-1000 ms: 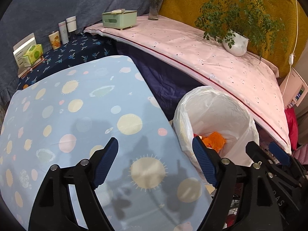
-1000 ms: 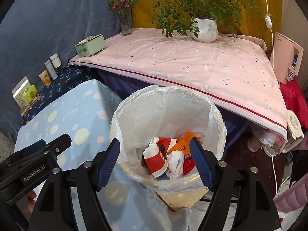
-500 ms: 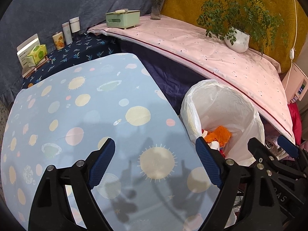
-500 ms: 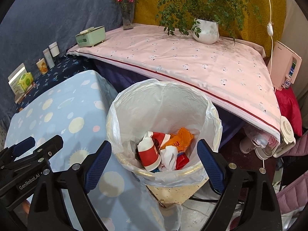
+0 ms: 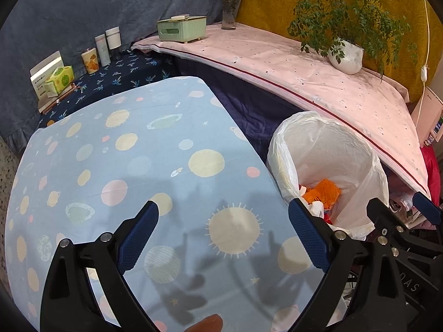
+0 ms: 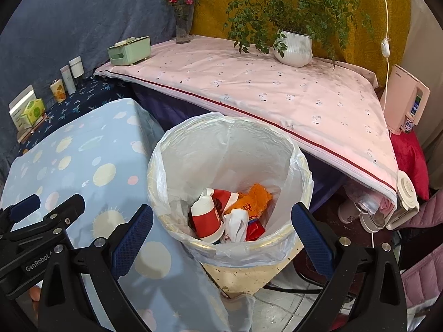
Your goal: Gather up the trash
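A bin lined with a white bag (image 6: 229, 144) stands beside the table under the blue spotted cloth (image 6: 83, 152). Inside lie a red and white paper cup (image 6: 206, 221), an orange wrapper (image 6: 254, 197) and crumpled white paper (image 6: 236, 221). My right gripper (image 6: 221, 209) hovers above the bin's near rim, its jaws opening with nothing between them. My left gripper (image 5: 223, 207) hangs over the spotted cloth (image 5: 138, 152), jaws also opening and empty. In the left wrist view, the bin (image 5: 326, 149) is to its right, with the orange wrapper (image 5: 324, 193) showing.
Behind the bin runs a pink-covered table (image 6: 277, 88) with a potted plant (image 6: 293, 49), a flower vase (image 6: 182, 27) and a green tissue box (image 6: 128, 51). Cups, bottles and a tissue pack (image 5: 58, 80) line the far left. A pink appliance (image 6: 407, 102) stands right.
The jaws of both grippers have spread wider. Both views have shifted slightly, and the bin now sits a little lower in the right wrist view. The trash in the bin lies as before.
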